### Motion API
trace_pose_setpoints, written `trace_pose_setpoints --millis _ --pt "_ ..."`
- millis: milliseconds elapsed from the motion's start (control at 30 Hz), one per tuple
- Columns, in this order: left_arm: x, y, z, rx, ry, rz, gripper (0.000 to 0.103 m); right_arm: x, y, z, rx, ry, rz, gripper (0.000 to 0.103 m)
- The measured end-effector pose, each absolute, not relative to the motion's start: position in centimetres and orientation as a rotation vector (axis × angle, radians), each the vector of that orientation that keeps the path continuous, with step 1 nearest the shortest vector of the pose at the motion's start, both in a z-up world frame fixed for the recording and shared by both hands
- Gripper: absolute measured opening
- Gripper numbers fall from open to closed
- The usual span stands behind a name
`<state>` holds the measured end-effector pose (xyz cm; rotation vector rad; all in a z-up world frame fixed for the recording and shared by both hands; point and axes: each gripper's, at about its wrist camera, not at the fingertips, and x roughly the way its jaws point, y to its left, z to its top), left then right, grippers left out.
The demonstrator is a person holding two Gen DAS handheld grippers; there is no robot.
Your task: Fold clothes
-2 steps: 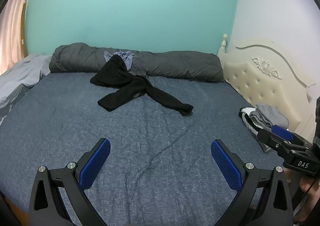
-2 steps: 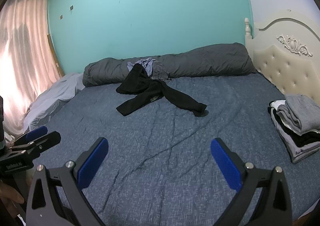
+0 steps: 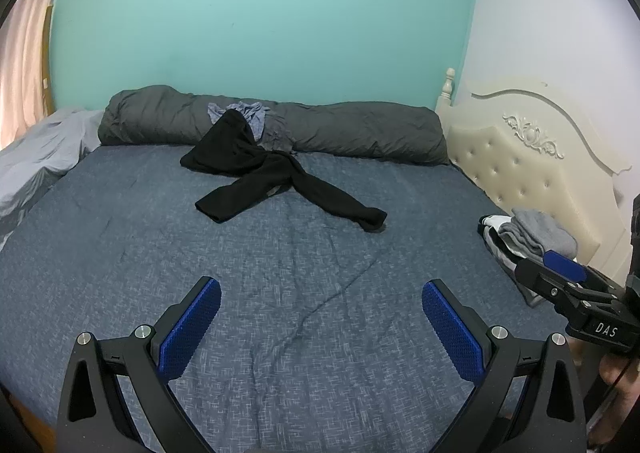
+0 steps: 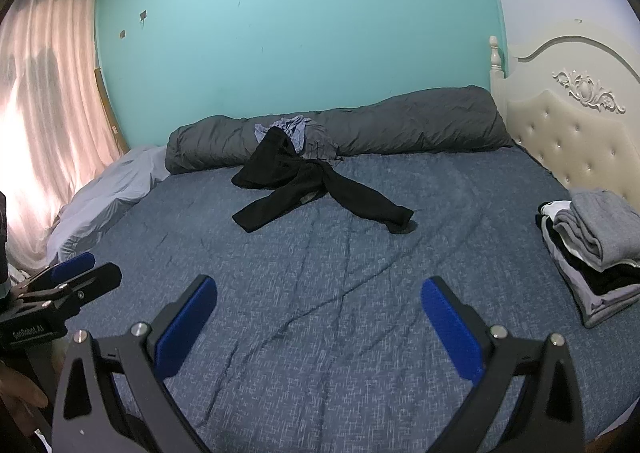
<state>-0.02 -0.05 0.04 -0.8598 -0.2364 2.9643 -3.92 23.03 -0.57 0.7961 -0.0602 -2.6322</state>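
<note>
Black top (image 3: 276,177) sprawls unfolded at twelve o'clock; nothing has shifted since a moment ago (folded pile (image 4: 592,249) at three). Left tool (image 3: 320,327) and right tool (image 4: 318,323) both gape, empty.

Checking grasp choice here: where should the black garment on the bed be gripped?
Probably the two sleeve ends of the black garment: left gripper on the nearer-left one, right gripper on the right one. Come from the near side; both splay toward the open grippers.

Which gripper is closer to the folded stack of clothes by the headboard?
Right. The right gripper hangs over the bed's near edge beside the folded stack; the left gripper is farther to its left, both well apart from it.
</note>
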Motion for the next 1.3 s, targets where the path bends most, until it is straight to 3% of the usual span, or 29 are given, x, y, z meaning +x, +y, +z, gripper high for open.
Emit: trace_pose_setpoints --millis 1300 --pt "0.06 -0.10 0.37 -0.863 -0.245 2.970 0.103 -3.86 22.77 -0.60 0.802 -0.079 -2.619 0.103"
